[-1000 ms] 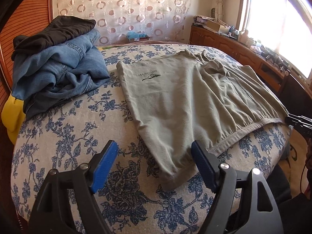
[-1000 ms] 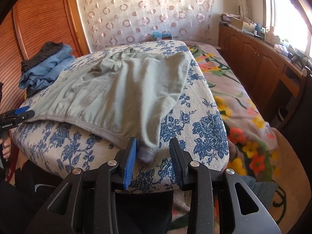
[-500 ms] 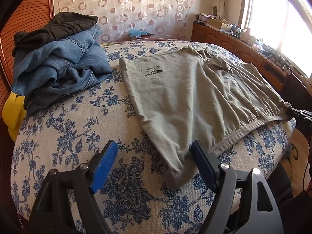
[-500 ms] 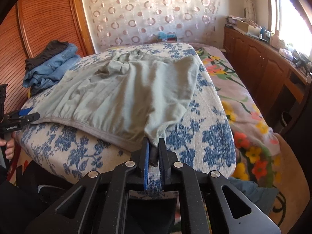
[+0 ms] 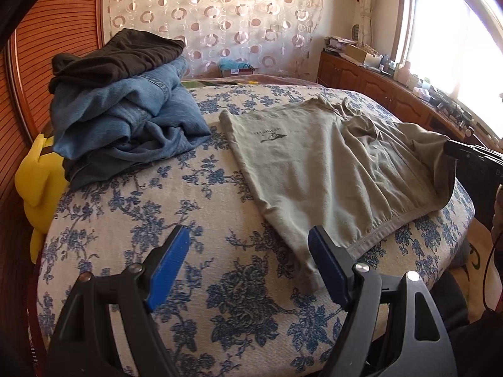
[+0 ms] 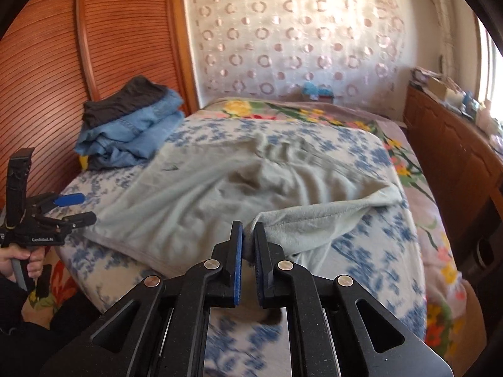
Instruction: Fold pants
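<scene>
Grey-green pants [image 5: 317,169] lie spread on the blue-flowered bed cover [image 5: 163,207]. My left gripper [image 5: 248,262] is open and empty; its right finger sits beside the near waistband corner [image 5: 306,275]. My right gripper [image 6: 247,248] is shut on the other corner of the pants [image 6: 251,235] and holds it lifted off the bed, folding that side [image 6: 320,216] over. In the left wrist view the right gripper [image 5: 465,152] shows at the far right with the cloth raised. The left gripper [image 6: 63,209] shows at the left in the right wrist view.
A pile of folded jeans and dark clothes [image 5: 125,106] sits at the back left of the bed, with a yellow cushion [image 5: 37,176] beside it. A ribbed wooden wardrobe [image 6: 56,62] stands on the left. A wooden cabinet [image 6: 452,163] with clutter runs along the right under the window.
My right gripper closed on the pants corner and lifted it up and inward, folding that side over. My left gripper moved slightly forward and stayed open.
</scene>
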